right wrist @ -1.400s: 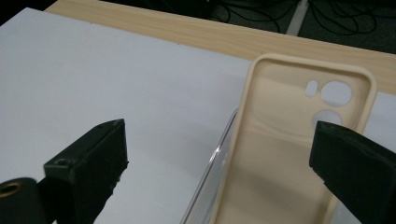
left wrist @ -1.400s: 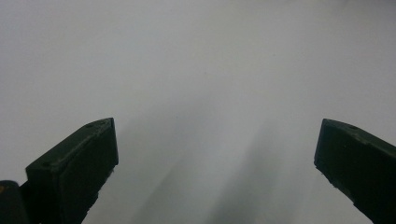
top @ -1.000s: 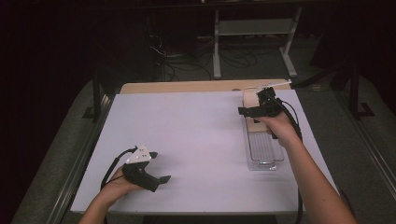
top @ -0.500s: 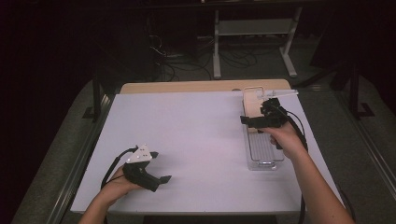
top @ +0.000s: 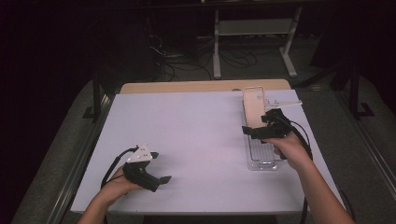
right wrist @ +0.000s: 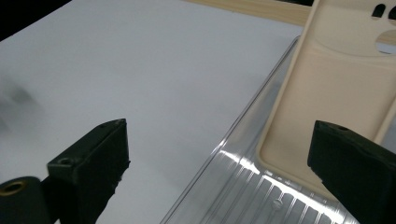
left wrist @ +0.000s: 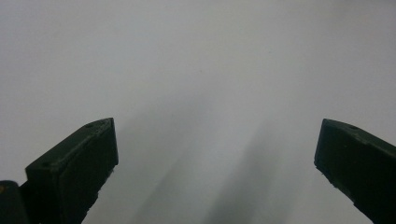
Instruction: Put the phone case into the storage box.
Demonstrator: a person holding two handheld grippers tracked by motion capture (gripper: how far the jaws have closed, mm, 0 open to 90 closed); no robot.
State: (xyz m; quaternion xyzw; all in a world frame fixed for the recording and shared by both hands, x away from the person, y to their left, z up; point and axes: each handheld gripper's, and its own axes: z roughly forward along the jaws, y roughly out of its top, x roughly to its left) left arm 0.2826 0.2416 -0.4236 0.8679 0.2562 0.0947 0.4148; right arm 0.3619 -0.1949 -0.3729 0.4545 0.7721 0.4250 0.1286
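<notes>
A beige phone case (top: 253,104) lies at the far end of a long clear plastic tray (top: 262,155) on the right side of the table. In the right gripper view the phone case (right wrist: 332,79) rests on the ribbed tray (right wrist: 243,186). My right gripper (top: 255,126) hovers over the tray's middle, just short of the case, and stands open (right wrist: 219,149) with nothing between its jaws. My left gripper (top: 161,166) rests near the front left of the white table cover (top: 196,135), open (left wrist: 217,149) over bare white surface.
A small white flat piece (top: 283,103) lies just right of the tray's far end. A bare wooden strip of the table (top: 187,87) shows behind the white cover. Dark floor, cables and a metal stand (top: 252,28) lie beyond.
My right gripper has drawn back along the tray toward the person, leaving the phone case uncovered at the far end. The left gripper has stayed put.
</notes>
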